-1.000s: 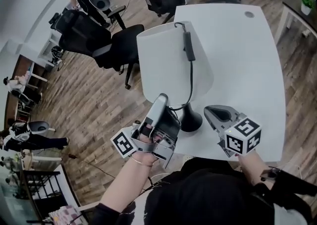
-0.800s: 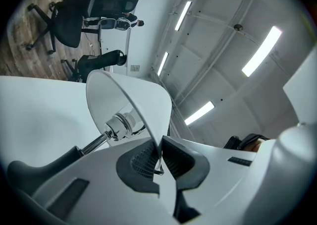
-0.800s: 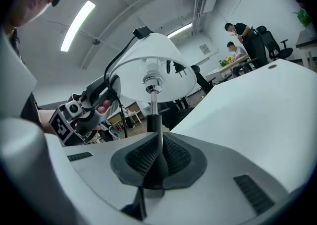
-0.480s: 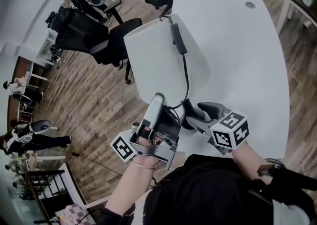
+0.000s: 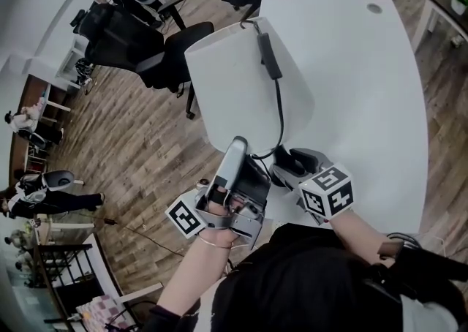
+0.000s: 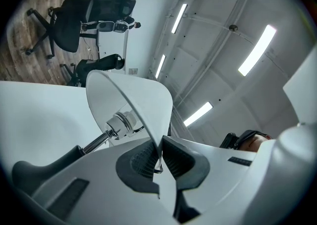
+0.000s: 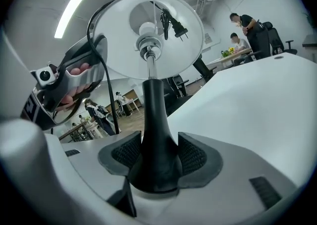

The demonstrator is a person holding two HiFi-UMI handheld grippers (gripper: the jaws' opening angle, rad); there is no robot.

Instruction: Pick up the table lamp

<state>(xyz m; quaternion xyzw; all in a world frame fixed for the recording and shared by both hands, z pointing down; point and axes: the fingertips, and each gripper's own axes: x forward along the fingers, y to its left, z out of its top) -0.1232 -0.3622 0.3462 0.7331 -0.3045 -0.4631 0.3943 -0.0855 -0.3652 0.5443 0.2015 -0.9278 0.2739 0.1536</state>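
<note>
The table lamp stands near the front edge of the white table (image 5: 365,104): a white shade (image 5: 241,89), a black stem (image 7: 154,120), and a black cord with an inline switch (image 5: 267,56) draped over the shade. My left gripper (image 5: 238,146) is shut on the shade's lower rim (image 6: 148,115), which runs down between its pads. My right gripper (image 5: 287,164) sits low at the lamp's foot, and its jaws have just been closing a little. The flared stem fills the gap between its pads (image 7: 195,157), with no squeeze visible. The foot is hidden in the head view.
Black office chairs (image 5: 168,60) stand on the wooden floor left of the table. People (image 7: 242,28) are at desks far off. The cord's plug (image 7: 173,23) hangs inside the shade beside the bulb (image 7: 147,29). The table's front edge runs just below the grippers.
My right gripper has moved left and down from beside the lamp's foot until its open jaws are around the stem. The left gripper has kept its hold on the shade.
</note>
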